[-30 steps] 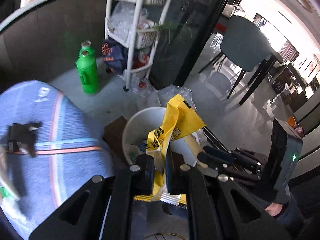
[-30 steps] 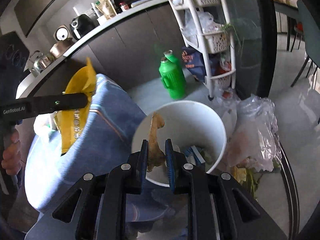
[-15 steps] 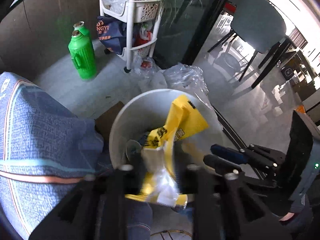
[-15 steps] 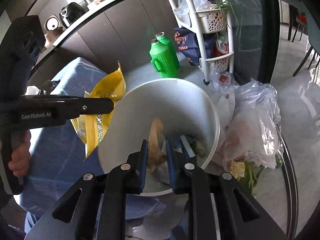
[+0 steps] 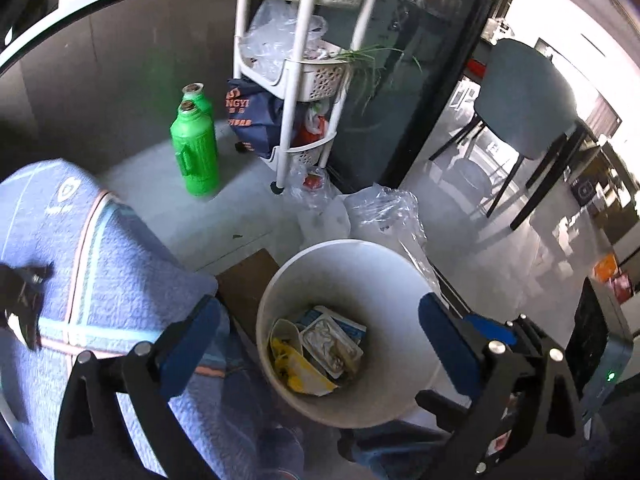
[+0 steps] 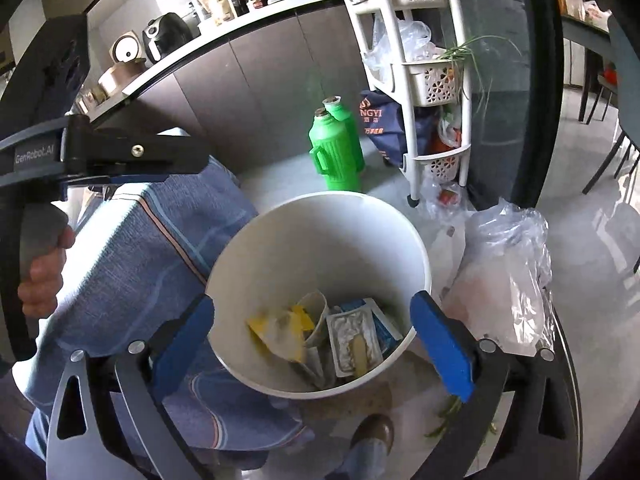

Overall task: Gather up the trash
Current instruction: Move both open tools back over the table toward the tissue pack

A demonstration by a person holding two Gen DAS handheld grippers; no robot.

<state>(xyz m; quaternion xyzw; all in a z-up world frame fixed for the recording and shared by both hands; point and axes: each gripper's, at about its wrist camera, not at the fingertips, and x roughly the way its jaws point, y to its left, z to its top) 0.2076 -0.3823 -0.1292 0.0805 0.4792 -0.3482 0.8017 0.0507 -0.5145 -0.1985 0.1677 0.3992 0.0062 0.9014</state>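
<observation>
A white round trash bin point(image 5: 352, 252) stands on the floor below both grippers; it also shows in the right wrist view point(image 6: 320, 208). Inside lie a yellow snack wrapper point(image 5: 298, 374), a foil tray point(image 5: 330, 344) and other scraps; the wrapper point(image 6: 280, 330) and a pale peel-like piece point(image 6: 358, 350) show in the right wrist view. My left gripper point(image 5: 320, 344) is open and empty above the bin. My right gripper point(image 6: 314, 340) is open and empty above the bin. The left gripper's body point(image 6: 120, 154) shows at the left in the right wrist view.
A blue cloth-covered table edge point(image 5: 100, 280) lies left of the bin. Green jugs point(image 5: 196, 152), a white wheeled rack point(image 5: 296, 80) and clear plastic bags point(image 6: 508, 276) stand behind and right. A grey chair point(image 5: 524, 100) is further right. A shoe point(image 6: 372, 434) is below the bin.
Both grippers have opened. The yellow wrapper dropped from the left gripper and the pale peel-like piece from the right gripper into the bin.
</observation>
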